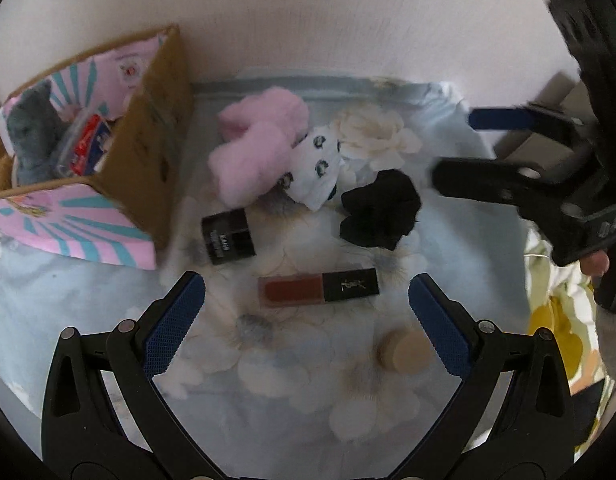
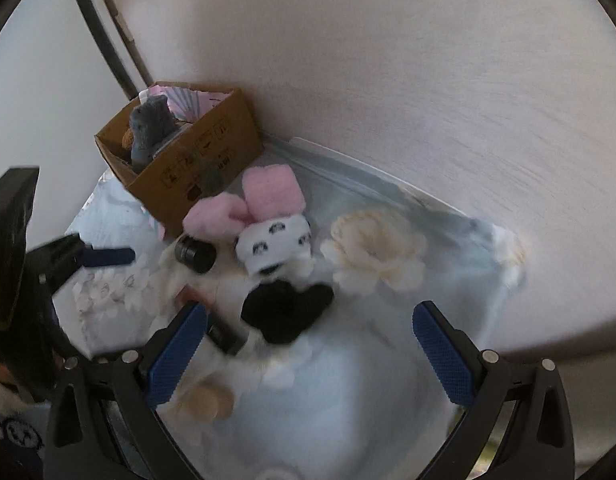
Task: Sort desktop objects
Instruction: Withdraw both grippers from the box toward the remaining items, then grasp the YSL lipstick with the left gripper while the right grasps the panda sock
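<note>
Cardboard box (image 1: 156, 148) left — pink sock (image 1: 252, 152) beside.

Cardboard box (image 1: 156, 128): plain brown matt board outside, flaps printed pink and teal on the inner face. Pink sock (image 1: 256, 152): fluffy, thick pile. White patterned sock (image 1: 316, 168): smoother knit. Black sock (image 1: 378, 210): matt, fuzzy. Lipstick tube (image 1: 320, 289): glossy plastic, black cap, translucent body. Small black jar (image 1: 228, 235): shiny plastic. Tablecloth (image 1: 268, 400): soft floral cloth. Left gripper (image 1: 308, 308) fingers (image 1: 174, 328): matt black plastic, rough-textured blue pads, metal pins.
</note>
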`<move>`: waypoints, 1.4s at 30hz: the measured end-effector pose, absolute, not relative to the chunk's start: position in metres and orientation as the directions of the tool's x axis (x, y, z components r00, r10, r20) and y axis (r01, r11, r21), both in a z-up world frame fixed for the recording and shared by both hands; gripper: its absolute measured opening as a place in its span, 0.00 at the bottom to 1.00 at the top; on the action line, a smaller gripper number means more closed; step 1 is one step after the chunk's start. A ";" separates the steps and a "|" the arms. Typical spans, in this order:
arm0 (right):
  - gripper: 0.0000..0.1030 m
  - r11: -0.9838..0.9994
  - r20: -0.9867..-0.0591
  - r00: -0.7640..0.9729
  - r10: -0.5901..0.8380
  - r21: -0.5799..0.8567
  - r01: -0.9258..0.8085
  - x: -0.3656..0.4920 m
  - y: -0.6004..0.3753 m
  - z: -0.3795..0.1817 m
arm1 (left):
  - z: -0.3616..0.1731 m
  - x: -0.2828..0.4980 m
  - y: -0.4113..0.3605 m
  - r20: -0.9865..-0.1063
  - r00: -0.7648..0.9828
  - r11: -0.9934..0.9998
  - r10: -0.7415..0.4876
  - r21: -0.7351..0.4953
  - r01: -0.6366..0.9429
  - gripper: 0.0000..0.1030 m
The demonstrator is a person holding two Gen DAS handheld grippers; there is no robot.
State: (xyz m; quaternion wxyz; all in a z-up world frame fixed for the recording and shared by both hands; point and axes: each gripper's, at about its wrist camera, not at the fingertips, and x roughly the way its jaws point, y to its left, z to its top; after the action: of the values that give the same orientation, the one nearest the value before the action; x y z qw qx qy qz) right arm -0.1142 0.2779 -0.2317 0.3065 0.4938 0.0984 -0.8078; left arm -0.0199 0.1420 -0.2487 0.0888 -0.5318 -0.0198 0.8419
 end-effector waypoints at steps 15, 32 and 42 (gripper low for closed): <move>1.00 -0.638 -0.873 -0.179 -0.454 0.178 0.750 -0.162 0.213 -0.301 | -0.289 -0.028 0.150 -0.898 -0.411 -0.987 0.161 -0.147 -0.065 0.88; 0.94 -0.612 -0.874 -0.166 -0.456 0.173 0.771 -0.155 0.204 -0.310 | -0.289 -0.025 0.157 -0.908 -0.395 -0.990 0.138 -0.121 -0.065 0.82; 0.53 -0.613 -0.884 -0.194 -0.425 0.123 0.781 -0.140 0.203 -0.310 | -0.278 -0.016 0.148 -0.902 -0.401 -0.987 0.159 -0.139 -0.080 0.81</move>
State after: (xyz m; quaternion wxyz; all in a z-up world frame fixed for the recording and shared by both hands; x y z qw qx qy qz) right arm -0.1404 0.2035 -0.3105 0.4012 0.4920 0.1809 -0.7512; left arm -0.0161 0.1481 -0.2783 0.0716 -0.5424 -0.0365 0.8363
